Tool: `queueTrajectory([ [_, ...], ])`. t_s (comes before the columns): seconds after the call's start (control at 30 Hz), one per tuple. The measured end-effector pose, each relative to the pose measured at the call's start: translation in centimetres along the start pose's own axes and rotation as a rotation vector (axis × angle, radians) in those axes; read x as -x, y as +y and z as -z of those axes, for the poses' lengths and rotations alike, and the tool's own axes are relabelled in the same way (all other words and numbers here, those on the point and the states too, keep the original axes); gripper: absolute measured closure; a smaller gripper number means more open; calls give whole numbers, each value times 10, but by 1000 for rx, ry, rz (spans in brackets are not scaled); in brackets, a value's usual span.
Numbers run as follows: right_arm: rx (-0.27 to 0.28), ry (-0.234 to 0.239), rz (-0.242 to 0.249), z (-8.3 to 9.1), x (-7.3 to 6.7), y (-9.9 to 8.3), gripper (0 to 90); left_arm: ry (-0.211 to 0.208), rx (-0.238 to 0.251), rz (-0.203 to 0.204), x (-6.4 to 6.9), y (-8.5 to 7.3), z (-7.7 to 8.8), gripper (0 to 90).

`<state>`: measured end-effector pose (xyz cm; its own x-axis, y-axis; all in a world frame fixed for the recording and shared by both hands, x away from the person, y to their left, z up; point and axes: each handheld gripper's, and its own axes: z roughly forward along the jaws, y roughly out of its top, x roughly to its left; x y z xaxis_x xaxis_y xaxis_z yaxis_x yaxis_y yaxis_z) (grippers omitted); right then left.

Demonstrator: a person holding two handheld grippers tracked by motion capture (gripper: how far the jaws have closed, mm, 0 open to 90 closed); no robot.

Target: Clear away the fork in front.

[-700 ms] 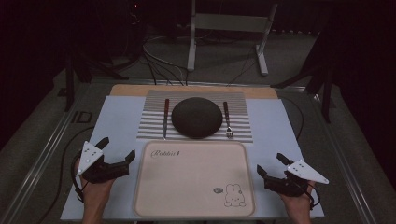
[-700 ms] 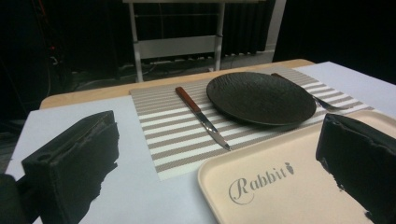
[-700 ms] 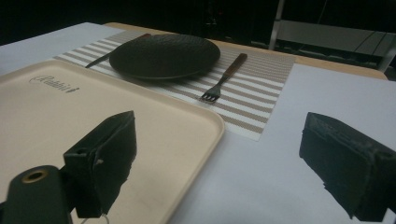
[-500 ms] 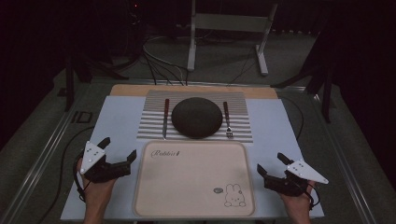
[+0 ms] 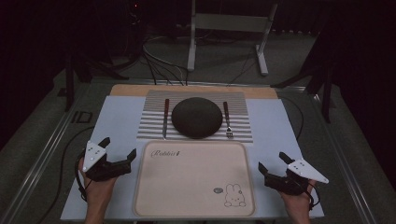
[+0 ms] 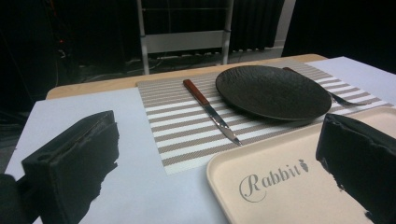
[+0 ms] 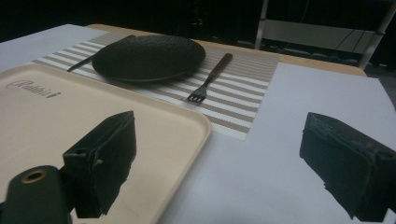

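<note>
Beige plastic, rectangular, printed with "Rabbit" and a small rabbit, the one tray lies nearest us with nothing in it, and we take it as our landmark. Just left of the tray our left gripper hovers with its jaws spread wide and nothing between them; just right of the tray our right gripper stands equally wide and equally unloaded. Beyond the tray's far edge lies one grey-and-white striped placemat, and on it one round black textured plate, bare. One red-handled knife lies left of the plate, one brown-handled fork to its right. Compared with half a second ago, we see everything in the same place.
</note>
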<state>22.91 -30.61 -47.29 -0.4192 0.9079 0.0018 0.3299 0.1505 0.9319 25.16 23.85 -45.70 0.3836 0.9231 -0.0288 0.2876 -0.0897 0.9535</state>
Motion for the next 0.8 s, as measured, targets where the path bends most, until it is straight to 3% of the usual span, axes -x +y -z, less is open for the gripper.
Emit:
queueTrajectory([
  [0.33, 8, -16, -8, 1, 0, 6, 109, -3, 0, 2, 4, -2, -3, 0],
  [0.8, 17, -9, 18, -8, -8, 32, 109, 12, 3, 15, 1, -3, -2, 0],
])
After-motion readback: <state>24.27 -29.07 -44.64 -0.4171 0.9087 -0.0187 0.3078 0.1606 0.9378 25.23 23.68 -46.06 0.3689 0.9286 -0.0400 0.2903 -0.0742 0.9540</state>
